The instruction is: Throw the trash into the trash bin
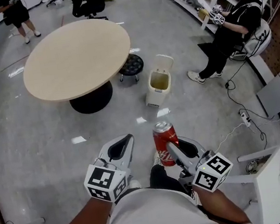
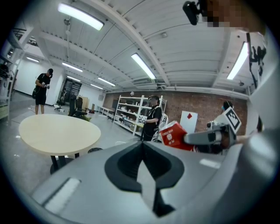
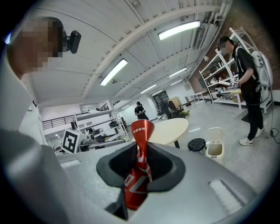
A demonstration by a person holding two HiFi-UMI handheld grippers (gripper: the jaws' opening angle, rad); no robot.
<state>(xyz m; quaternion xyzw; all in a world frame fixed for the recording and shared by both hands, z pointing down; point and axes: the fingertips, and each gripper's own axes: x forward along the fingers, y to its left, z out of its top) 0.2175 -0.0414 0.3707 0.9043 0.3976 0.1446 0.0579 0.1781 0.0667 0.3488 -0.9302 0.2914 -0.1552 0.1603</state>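
The step in hand appears to be the carry. The right gripper [image 1: 173,150] has its jaws clamped narrowly on a red soda can [image 1: 163,135], and the white trash bin [image 1: 152,95] stands on the floor well ahead, its lid [image 1: 165,60] flipped up and its mouth open. To do it well, the person should walk the can forward past the edge of the round table [image 1: 76,58], toward the bin near the black stool [image 1: 131,64]. The grip should be held firm until the can hangs squarely over the opening, and only then should the jaws part. The mouth looks small, so a release from close above seems safer than a toss, which could bounce off the rim or the raised lid. The left gripper [image 1: 127,140] has its jaws together on nothing and need only be kept out of the way. The can sits close in front of the person's body, roughly upright, its top end poking beyond the jaws. It is glossy red with white lettering. In the right gripper view it is pinched in where the pads bite and flares out again above. It is therefore probably empty, thin-walled and light, and likelier to crumple further than to slip.
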